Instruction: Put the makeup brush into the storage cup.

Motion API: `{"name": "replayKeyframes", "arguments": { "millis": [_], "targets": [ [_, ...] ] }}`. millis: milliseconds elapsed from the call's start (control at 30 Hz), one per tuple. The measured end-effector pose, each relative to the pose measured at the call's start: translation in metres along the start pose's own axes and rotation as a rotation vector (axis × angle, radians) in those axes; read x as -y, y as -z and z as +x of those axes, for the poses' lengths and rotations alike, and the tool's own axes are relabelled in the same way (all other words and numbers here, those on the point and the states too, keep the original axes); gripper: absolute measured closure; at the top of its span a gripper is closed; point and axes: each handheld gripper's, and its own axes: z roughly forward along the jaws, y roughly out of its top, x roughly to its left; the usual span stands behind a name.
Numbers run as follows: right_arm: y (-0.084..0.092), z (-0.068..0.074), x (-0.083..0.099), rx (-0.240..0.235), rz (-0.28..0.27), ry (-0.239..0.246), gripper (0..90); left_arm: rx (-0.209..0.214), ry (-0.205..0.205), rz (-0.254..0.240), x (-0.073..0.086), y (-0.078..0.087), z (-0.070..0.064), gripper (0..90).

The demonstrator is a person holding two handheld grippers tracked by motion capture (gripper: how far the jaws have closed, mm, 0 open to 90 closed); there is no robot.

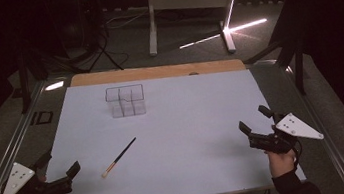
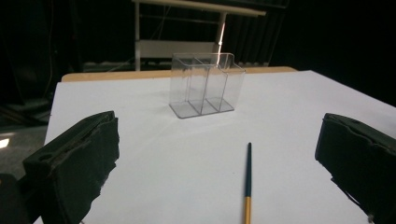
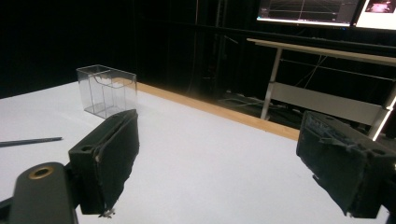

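Observation:
A thin dark brush (image 1: 120, 157) with a yellow-orange handle end lies on the white table sheet (image 1: 188, 120), slanting toward the near left. Behind it stands a clear plastic organiser (image 1: 125, 101) with several compartments, nothing in them. My left gripper (image 1: 59, 165) is held at the sheet's near left corner, jaws wide apart and empty; its own view has the brush (image 2: 248, 182) lying between the jaws and the organiser (image 2: 205, 85) beyond. My right gripper (image 1: 254, 119) hovers near the right edge, open and empty, with the organiser (image 3: 107, 90) and the brush tip (image 3: 30, 141) off to its left.
A wooden board edge (image 1: 156, 72) runs along the back of the sheet. Metal rails (image 1: 10, 148) frame the table at both sides. A white desk frame (image 1: 188, 4) and a tripod stand on the dark floor behind.

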Motion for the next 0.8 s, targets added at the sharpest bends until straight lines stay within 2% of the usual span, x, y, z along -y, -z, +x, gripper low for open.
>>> {"name": "replayKeyframes", "arguments": {
  "millis": [33, 67, 167, 233, 267, 367, 433, 533, 600, 700, 800],
  "targets": [
    [0.000, 0.000, 0.000, 0.000, 0.000, 0.000, 12.8, 0.000, 0.000, 0.000, 0.000, 0.000, 0.000, 0.0],
    [0.000, 0.001, 0.000, 0.000, 0.001, 0.000, 12.8, 0.021, 0.007, 0.020, -0.006, 0.000, -0.002, 0.0],
    [-0.001, 0.003, -0.001, -0.007, 0.002, 0.007, 12.8, 0.034, 0.014, 0.075, -0.019, -0.002, -0.006, 0.0],
    [-0.001, 0.004, -0.002, -0.008, 0.001, 0.009, 12.9, 0.015, 0.000, 0.094, -0.026, -0.003, -0.010, 0.0],
    [-0.001, 0.004, -0.002, -0.009, 0.001, 0.013, 12.8, 0.042, -0.012, 0.099, -0.030, -0.003, -0.011, 0.0],
    [-0.002, 0.005, -0.002, -0.015, 0.006, 0.011, 12.8, 0.080, 0.002, 0.131, -0.041, -0.008, -0.011, 0.0],
    [-0.002, 0.005, -0.002, -0.016, 0.007, 0.010, 12.9, 0.096, -0.018, 0.162, -0.048, -0.012, -0.013, 0.0],
    [-0.003, 0.005, -0.002, -0.020, 0.009, 0.012, 12.9, 0.134, -0.020, 0.206, -0.058, -0.019, -0.014, 0.0],
    [-0.003, 0.006, -0.001, -0.025, 0.013, 0.010, 13.0, 0.142, -0.037, 0.240, -0.064, -0.024, -0.015, 0.0],
    [-0.004, 0.007, -0.001, -0.031, 0.019, 0.008, 13.1, 0.175, -0.041, 0.289, -0.070, -0.033, -0.018, 0.0],
    [-0.005, 0.007, 0.000, -0.036, 0.023, 0.012, 13.1, 0.184, -0.041, 0.326, -0.074, -0.042, -0.021, 0.0]
  ]
}}
